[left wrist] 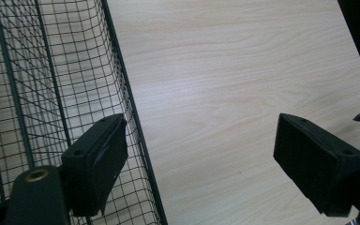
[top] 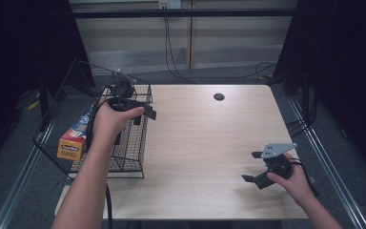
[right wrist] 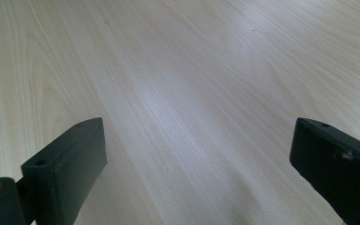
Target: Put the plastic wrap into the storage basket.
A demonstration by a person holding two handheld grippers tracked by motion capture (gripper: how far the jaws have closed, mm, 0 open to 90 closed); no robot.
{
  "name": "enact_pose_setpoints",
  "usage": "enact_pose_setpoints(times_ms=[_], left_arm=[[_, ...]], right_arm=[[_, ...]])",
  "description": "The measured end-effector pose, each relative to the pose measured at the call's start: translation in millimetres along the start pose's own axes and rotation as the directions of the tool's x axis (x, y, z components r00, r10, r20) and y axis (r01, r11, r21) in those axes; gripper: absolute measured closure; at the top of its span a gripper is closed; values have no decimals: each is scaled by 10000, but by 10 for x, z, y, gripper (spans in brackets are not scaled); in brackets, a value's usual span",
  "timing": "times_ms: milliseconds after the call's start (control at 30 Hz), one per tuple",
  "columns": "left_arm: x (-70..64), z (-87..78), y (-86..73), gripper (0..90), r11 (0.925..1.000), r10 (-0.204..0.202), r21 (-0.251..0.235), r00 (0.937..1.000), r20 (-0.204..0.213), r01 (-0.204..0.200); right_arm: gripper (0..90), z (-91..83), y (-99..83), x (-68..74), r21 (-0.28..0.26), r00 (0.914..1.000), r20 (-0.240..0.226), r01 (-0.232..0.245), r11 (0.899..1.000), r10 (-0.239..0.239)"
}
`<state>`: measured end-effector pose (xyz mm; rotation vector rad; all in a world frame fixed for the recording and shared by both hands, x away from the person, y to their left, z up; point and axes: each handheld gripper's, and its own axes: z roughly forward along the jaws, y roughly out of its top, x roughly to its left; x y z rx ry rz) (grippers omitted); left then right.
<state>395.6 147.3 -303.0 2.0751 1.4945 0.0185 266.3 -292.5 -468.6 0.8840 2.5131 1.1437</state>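
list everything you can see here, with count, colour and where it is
table: one, light wood, centre of the high view
wire basket: one, black mesh, at the table's left edge
box: one, orange and blue, lying in the basket's left part, its printing too small to read
hole in the tabletop: one, dark, near the far edge
cables: several, black, on the floor beyond the table
left gripper: one, black, held above the basket's right rim, jaws wide apart with nothing between them
right gripper: one, black with a grey plate on top, low over the table's near right part, jaws wide apart with nothing between them
hands and forearms: two, coming in from the bottom edge
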Motion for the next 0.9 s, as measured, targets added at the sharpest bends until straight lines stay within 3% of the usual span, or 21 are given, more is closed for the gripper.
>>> enact_pose_setpoints(times_ms=[500, 900], left_arm=[[-192, 241, -118, 176, 9984, 561, -44, 9966, 606, -560], [-243, 403, -233, 166, 9959, 903, -185, 9923, 853, -890]], right_arm=[[38, -4, 0, -1, 14, 10000, -5, 33, 10000, -33], [37, -4, -6, -4, 26, 10000, 23, 0, 10000, 0]])
